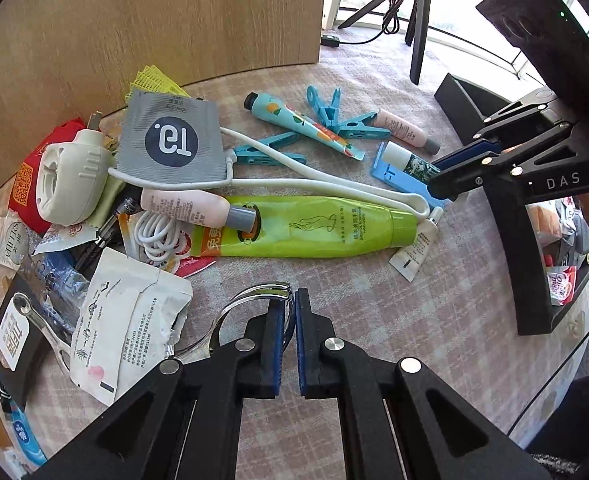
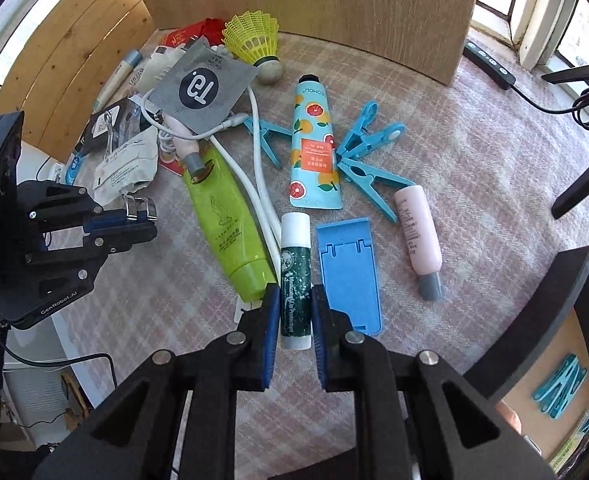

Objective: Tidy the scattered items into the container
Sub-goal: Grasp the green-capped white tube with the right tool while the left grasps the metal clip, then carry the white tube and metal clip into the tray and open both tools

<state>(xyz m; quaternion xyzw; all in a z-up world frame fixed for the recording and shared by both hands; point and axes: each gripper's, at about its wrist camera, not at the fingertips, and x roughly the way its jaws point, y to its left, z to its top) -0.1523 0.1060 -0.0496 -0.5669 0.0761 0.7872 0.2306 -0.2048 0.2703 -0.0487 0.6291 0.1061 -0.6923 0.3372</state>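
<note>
**Both tools gripping amid the clutter**

The tabletop, covered in a pale pink checked cloth, fills both views, with a wooden panel standing along its upper edge. At the lower right of the right wrist view, the dark-rimmed container shows blue pegs already lying inside it.

Among the scattered items, the green tube is the largest, lying diagonally left of centre with a white cable running alongside it. Above centre sits the orange-print tube, with blue clothes pegs fanned out just to its right and a pink bottle below them. A blue plastic stand lies flat right of centre.

The right tool clamps a dark green lip balm stick at lower centre, just beside the stand. The left tool (jaws all but touching) pinches a slim metal clip at the lower centre of its own view.
</note>
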